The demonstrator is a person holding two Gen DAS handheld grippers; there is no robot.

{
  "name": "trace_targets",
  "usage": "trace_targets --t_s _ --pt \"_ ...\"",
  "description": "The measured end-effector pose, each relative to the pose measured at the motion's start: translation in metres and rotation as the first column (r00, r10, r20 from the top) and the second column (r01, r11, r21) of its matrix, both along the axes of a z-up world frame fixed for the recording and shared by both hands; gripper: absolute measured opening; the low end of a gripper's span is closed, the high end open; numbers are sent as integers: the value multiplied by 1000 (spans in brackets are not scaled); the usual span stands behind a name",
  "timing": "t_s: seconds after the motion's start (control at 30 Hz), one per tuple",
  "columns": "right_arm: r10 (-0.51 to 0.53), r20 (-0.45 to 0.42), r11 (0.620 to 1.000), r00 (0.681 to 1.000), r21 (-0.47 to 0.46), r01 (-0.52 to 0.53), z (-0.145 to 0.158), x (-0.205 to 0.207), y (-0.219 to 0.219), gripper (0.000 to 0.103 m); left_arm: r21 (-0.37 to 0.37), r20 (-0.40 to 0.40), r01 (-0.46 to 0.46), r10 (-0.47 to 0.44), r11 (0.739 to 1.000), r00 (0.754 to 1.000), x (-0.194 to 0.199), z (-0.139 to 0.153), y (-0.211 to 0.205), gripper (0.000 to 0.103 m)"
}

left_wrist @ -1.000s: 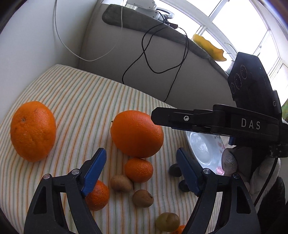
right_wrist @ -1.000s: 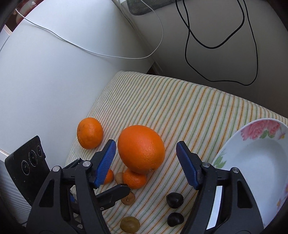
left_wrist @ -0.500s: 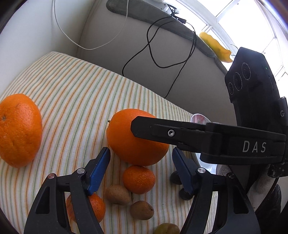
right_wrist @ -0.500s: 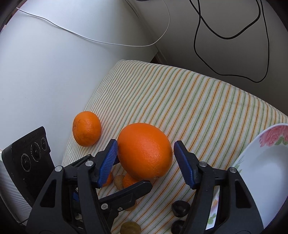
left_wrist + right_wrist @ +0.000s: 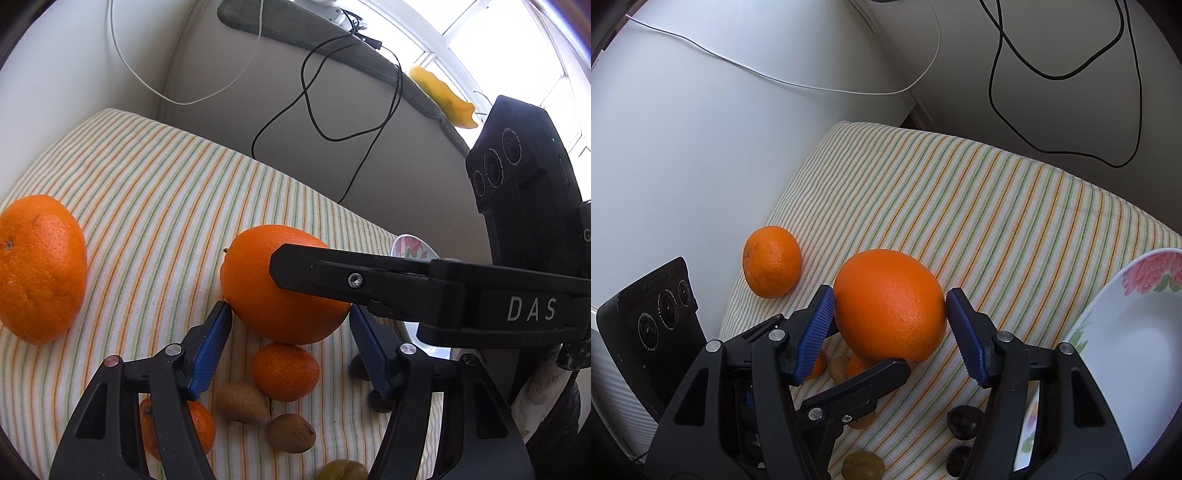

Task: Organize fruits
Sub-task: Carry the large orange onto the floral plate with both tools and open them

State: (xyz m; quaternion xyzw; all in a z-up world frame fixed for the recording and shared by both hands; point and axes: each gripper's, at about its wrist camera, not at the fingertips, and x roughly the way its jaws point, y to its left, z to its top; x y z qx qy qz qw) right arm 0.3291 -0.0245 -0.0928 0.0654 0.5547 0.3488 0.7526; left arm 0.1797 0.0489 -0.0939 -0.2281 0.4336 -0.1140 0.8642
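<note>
Gleaming pebbly-skinned big orange (image 5: 890, 306)

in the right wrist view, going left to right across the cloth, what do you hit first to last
left gripper's camera block → smaller orange → big orange between the right gripper pads → flowered plate

Between the right gripper (image 5: 890, 325)'s fingers, the large orange (image 5: 890, 308) has pebbled, slightly glossy peel. The finger pads (image 5: 814, 334) are ribbed blue rubber on matt black plastic arms with bright metal rivets. Under it lies a woven striped cloth (image 5: 979, 206), matt. To the gripper's right, a plate (image 5: 1123, 354) looks glazed and shiny, with printed flowers.
</note>
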Motion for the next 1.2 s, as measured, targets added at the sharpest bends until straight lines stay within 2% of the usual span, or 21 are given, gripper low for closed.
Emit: trace_targets --t_s 0.43,0.77,1.2 --pt "-20 58 999 998 34 18 33 -19 -24 66 32 59 13 -15 999 998 -10 29 -15 66" --pt "-75 85 996 994 47 71 50 -32 -71 66 41 81 72 -76 997 994 -6 43 -57 66" --pt "-183 61 982 981 58 180 40 -34 -147 66 47 51 181 -183 982 982 26 38 -123 66"
